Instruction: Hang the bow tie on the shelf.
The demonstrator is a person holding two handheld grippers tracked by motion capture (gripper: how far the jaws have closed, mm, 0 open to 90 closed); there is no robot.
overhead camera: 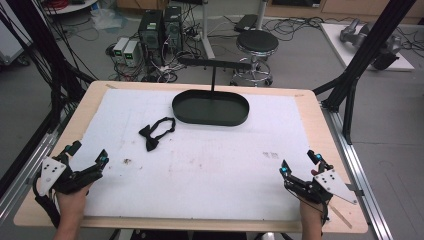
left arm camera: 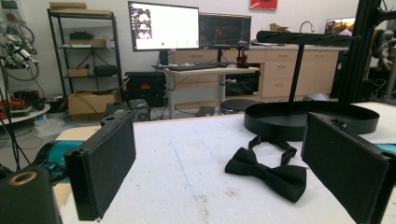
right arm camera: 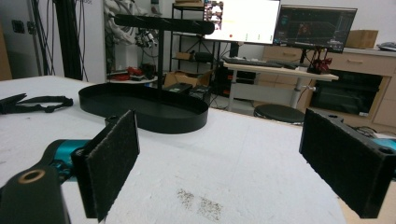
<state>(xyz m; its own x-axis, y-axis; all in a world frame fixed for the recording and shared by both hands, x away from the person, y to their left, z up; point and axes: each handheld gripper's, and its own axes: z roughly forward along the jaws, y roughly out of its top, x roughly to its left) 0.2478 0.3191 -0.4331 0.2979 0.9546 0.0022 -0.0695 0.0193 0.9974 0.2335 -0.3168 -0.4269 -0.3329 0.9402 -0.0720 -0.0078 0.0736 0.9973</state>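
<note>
holding both tools low at the near edge of the desk [overhead camera: 310,105], we have the left hand-held gripper [overhead camera: 86,154] with its jaws spread apart and nothing between them, and the right hand-held gripper [overhead camera: 300,162] likewise wide and empty. in the left gripper view the black bow tie [left arm camera: 267,171] lies flat on the white cover just ahead, a little toward the right jaw, its strap trailing back toward the tray. from above, the bow tie [overhead camera: 156,133] sits left of centre, near but apart from the oval black tray [overhead camera: 211,108] with its t-shaped stand [overhead camera: 214,64].

we judge the risks are these: the tie is thin and limp, so jaws closing from above may scrape the cover and pinch only a wing, letting it droop or slip out. catching the strap alone would leave the knot dangling and swinging. carrying it too low could snag it on the tray rim, and bumping the upright could tip or shift the stand.
</note>
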